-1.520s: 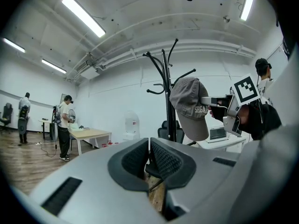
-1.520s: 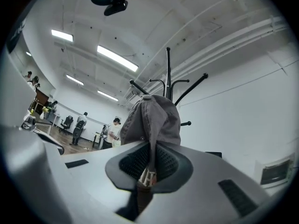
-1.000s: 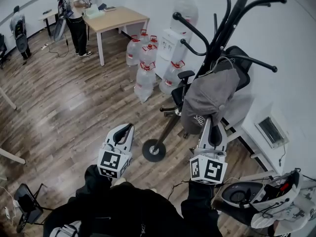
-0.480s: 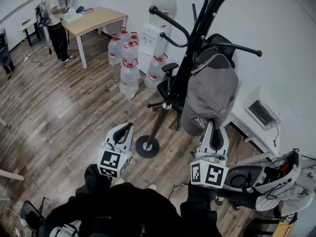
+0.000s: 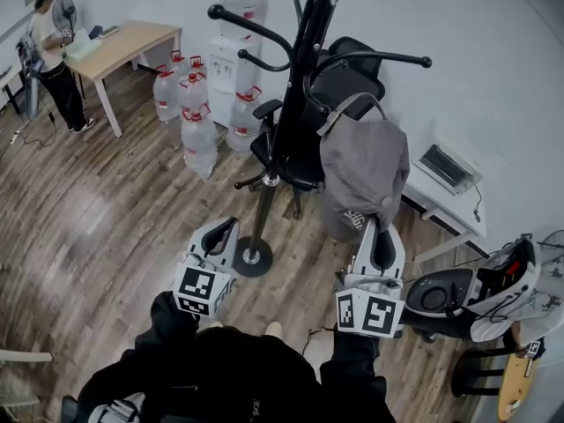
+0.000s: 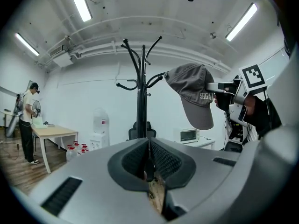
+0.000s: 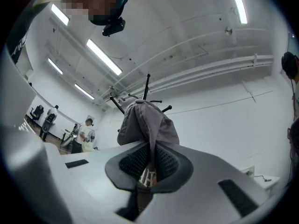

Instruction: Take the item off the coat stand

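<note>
**Though the view swings round, nothing is free yet**

The coat stand (image 5: 267,192) shifts toward nine o'clock. The grey cap (image 5: 363,170) still hangs at the pole's three o'clock, its brim pinched in the right gripper (image 5: 374,227). The left gripper (image 5: 220,233) is closed and empty, and the lift-off remains.

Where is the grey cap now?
Head view, right of centre: the grey cap hangs beside the coat stand, brim clamped by the right hand-held gripper.

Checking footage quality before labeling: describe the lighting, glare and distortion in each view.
Head view: even light, soft sheen on the wood floor, boards curved by the wide lens. Left gripper view: ceiling tube lights blown out, dark round vignette, grey cap sharp. Right gripper view: same fisheye rim, mosaic patch top left, right gripper shut on the cap.
</note>
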### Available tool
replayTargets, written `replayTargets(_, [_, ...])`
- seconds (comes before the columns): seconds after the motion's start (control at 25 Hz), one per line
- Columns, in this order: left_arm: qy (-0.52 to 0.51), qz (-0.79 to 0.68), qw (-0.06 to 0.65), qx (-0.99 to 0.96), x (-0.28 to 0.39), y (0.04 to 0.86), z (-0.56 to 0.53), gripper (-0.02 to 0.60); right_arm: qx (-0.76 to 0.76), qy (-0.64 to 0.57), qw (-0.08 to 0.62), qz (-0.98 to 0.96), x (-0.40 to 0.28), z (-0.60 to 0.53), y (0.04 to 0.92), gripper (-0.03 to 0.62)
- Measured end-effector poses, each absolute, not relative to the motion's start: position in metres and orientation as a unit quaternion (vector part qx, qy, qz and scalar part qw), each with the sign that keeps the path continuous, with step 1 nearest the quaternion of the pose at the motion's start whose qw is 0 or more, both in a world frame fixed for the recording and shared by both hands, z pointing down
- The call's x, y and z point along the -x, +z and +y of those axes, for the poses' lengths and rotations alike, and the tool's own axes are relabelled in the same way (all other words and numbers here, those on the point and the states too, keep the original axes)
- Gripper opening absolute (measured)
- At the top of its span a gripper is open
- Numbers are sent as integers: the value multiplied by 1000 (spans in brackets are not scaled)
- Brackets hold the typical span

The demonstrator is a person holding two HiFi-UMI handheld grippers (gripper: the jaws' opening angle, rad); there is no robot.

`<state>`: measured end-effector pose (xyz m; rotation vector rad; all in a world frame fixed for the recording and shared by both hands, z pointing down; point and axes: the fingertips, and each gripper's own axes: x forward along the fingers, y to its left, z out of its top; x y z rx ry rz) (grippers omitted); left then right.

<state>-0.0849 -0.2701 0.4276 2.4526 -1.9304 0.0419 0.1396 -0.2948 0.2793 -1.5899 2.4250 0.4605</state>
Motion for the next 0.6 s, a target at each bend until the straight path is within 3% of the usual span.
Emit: replayTargets(0.6, [38, -527, 10, -849, 39, 424, -295, 31, 626, 125, 69, 766, -183, -278, 311, 29])
